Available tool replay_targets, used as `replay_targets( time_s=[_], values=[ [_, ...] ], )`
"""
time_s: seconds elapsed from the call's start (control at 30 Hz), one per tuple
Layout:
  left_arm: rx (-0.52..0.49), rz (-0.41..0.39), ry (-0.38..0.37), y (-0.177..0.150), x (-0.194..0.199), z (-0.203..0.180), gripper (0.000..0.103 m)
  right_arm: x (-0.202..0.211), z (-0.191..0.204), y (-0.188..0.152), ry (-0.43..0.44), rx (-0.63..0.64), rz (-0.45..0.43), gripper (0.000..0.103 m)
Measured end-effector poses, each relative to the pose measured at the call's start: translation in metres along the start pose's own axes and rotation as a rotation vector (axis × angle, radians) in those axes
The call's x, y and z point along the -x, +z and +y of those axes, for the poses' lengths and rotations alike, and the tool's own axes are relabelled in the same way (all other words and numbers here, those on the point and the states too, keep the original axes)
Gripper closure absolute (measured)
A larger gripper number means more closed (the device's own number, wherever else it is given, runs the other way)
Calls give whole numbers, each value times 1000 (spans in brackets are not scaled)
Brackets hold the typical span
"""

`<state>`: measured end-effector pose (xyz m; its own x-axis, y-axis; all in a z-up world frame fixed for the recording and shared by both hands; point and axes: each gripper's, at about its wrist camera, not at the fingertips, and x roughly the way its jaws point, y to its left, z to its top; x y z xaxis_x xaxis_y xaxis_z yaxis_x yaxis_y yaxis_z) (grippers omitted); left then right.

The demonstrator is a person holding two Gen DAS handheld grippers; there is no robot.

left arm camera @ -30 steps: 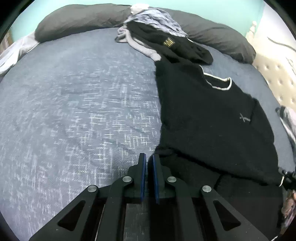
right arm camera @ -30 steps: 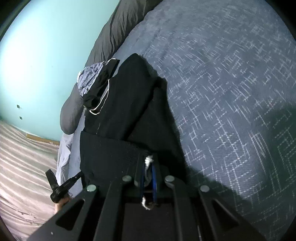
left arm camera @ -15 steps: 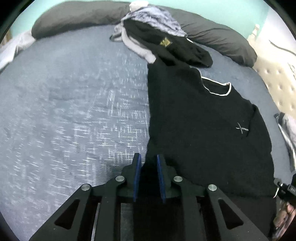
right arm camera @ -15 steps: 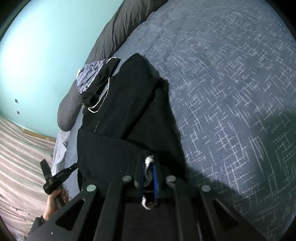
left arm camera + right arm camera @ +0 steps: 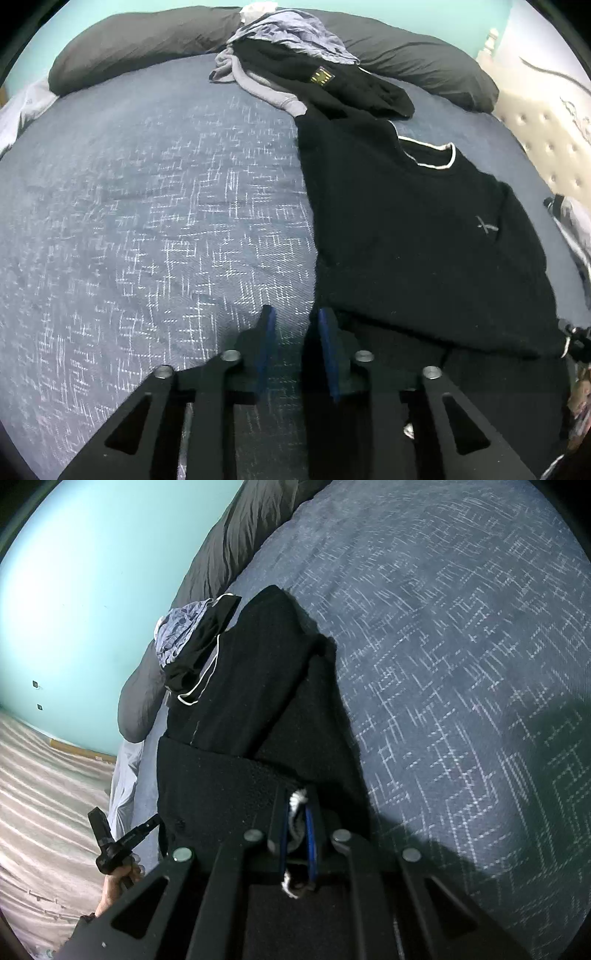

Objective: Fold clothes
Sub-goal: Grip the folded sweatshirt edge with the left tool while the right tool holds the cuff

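Note:
A black sweater (image 5: 413, 229) with a white-trimmed collar (image 5: 428, 162) lies flat on the blue patterned bedspread (image 5: 147, 221). My left gripper (image 5: 295, 325) hangs at the sweater's lower left edge. Its jaws are opening, and the blue pads (image 5: 267, 343) press on nothing; bedspread and the dark cloth edge show in the gap. From the right wrist the same sweater (image 5: 258, 686) runs away toward its collar. My right gripper (image 5: 297, 812) is shut on the sweater's near edge, with a bit of white trim (image 5: 299, 797) pinched between the pads.
A heap of clothes (image 5: 295, 48), grey, blue-patterned and black, sits at the top of the bed against dark grey pillows (image 5: 140, 40). A beige tufted headboard (image 5: 546, 147) is at the right. A hand (image 5: 118, 878) holding a black handle shows beyond the bed's edge.
The left gripper's jaws have spread apart and no longer pinch the black cloth; the sweater edge now lies on the bed. The right gripper keeps its hold, unmoved.

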<state>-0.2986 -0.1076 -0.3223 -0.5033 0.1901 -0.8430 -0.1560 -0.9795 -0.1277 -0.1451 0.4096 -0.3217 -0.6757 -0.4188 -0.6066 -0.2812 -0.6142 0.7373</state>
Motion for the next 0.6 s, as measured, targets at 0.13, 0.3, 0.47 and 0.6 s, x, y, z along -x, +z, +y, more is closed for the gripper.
replay_targets(
  time_s=[0.13, 0.3, 0.47, 0.6],
  values=[
    [-33, -4, 0, 2, -4, -4, 70, -1, 0, -1, -5, 1, 1, 95],
    [-94, -12, 15, 3, -5, -12, 71, -2, -1, 0, -8, 0, 5, 95],
    [-176, -6, 18, -3, -3, -22, 72, -2, 0, -2, -10, -4, 4, 94],
    [-202, 0, 26, -4, -5, -24, 73, -3, 0, -2, -13, -2, 4, 94]
  ],
)
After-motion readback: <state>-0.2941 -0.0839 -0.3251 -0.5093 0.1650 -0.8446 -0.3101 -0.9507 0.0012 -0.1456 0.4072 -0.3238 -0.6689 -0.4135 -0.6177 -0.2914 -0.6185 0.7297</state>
